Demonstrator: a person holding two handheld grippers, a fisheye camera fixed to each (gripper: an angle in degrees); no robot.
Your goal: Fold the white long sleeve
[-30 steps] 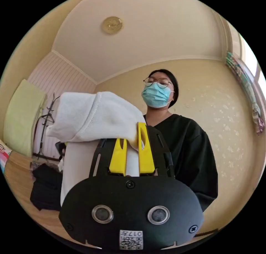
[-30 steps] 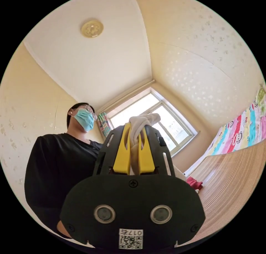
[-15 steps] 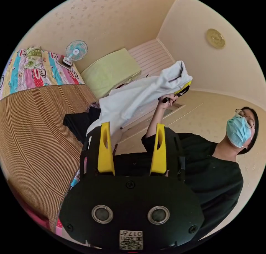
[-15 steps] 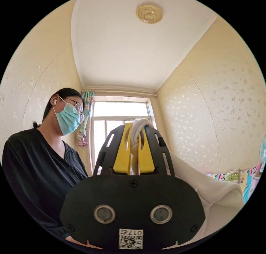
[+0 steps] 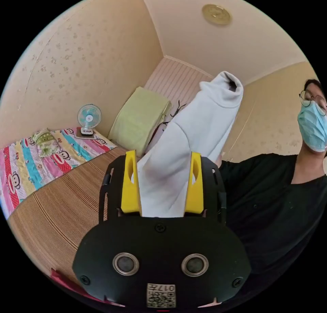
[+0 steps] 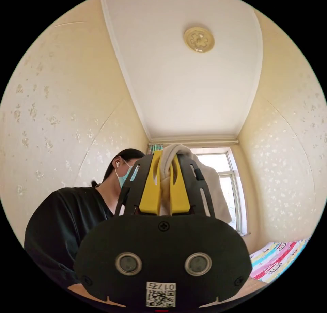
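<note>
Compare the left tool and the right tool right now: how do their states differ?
The left tool has its yellow jaws spread wide, white long-sleeve garment between them unpinched; the right tool has its jaws closed, pinching a bunch of that cloth. Both are yellow-jawed on black bodies.

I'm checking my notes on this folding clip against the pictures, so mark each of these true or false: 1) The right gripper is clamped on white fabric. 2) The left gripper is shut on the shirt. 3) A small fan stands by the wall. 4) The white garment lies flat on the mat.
1) True. The right gripper has both jaws pressed on a bunch of the white long sleeve.
2) False. The left gripper stands open, jaws wide apart, with the white long sleeve hanging between or behind them, unclamped.
3) True. The fan stands by the wall, at the edge of the patterned blanket.
4) False. It hangs in the air, held up.
</note>
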